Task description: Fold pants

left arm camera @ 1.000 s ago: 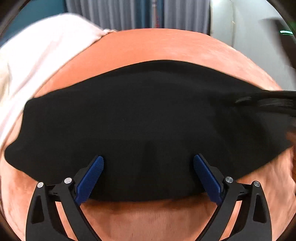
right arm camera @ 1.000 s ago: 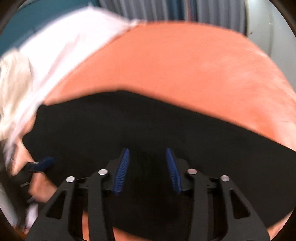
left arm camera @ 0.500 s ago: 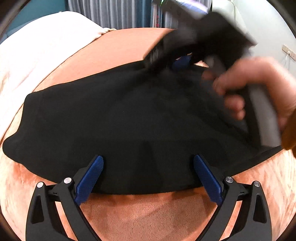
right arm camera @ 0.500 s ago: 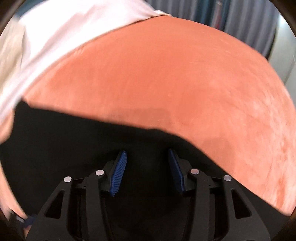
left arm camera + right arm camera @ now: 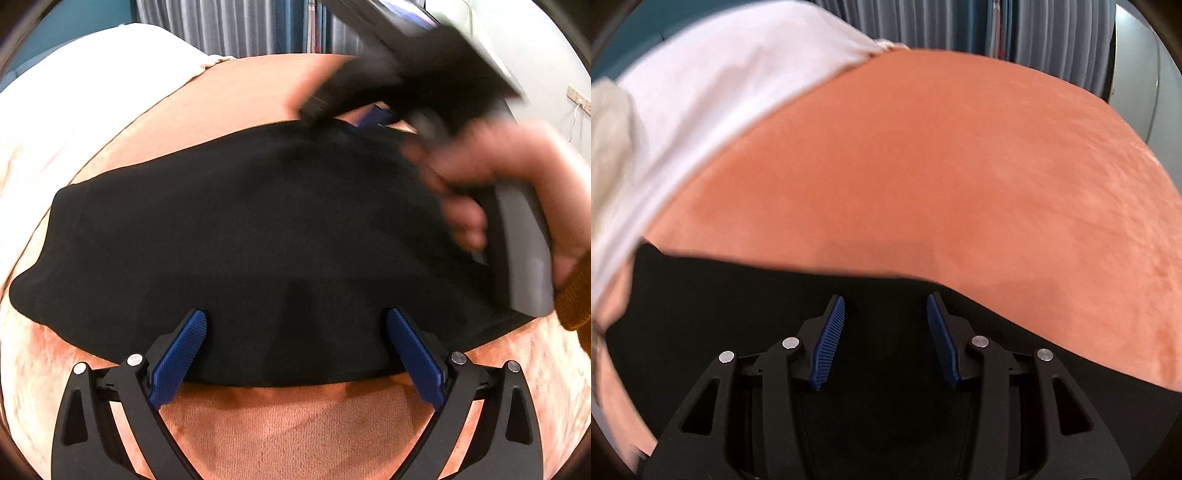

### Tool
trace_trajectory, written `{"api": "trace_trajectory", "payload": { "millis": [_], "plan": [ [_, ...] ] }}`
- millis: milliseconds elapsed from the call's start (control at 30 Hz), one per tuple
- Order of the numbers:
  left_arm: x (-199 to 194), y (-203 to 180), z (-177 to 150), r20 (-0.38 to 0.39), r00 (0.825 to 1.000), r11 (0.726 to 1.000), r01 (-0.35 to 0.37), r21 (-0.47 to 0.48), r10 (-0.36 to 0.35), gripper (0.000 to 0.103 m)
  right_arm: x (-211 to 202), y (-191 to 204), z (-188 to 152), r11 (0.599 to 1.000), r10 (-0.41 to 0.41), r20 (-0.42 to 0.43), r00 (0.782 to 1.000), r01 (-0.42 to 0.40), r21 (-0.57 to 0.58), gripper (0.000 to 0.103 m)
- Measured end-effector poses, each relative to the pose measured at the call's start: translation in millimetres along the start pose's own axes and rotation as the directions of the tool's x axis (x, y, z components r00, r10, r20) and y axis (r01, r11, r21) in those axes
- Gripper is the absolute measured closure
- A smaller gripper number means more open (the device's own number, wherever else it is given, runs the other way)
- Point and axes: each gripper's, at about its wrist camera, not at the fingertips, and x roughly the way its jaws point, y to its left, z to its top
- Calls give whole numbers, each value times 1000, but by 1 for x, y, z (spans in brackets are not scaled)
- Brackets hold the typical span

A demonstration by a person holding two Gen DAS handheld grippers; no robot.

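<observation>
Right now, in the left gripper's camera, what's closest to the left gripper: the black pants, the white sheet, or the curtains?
1. Black pants: right at the left gripper, between its fingers.
2. White sheet: far left, past the pants.
3. Curtains: at the back, farthest.

Left wrist view low at the near hem, right wrist view close above, both sharing black pants (image 5: 258, 240) and orange blanket (image 5: 942, 166)

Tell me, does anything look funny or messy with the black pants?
Nothing stands out. The folded black fabric pants lie flat and smooth on the orange velvety blanket. Both claws are open, the left claw at their near edge.
</observation>
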Motion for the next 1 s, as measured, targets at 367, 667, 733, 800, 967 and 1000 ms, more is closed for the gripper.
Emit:
{"api": "trace_trajectory", "payload": {
  "millis": [367,667,733,800,967,1000],
  "plan": [
    [-12,6,12,53,997,991,70,-113,-64,6,-145,-320,-176,911,-303,29,953,280,304,59],
    [-18,-17,20,159,982,981,125,-150,-101,6,-264,-478,-265,708,-468,26,883,357,609,58],
    [-16,-26,22,179,977,980,139,-141,-113,6,-257,-478,-261,749,-454,35,890,360,557,57],
    [-13,-32,21,184,976,982,140,-125,-115,6,-236,-480,-243,771,-447,5,894,383,508,57],
    [1,-26,23,136,981,975,162,-149,-142,6,-200,-484,-216,739,-550,-55,834,516,434,85],
    [2,-25,22,134,980,973,167,-160,-146,6,-195,-489,-217,694,-604,-105,790,586,419,88]
  ]
}}
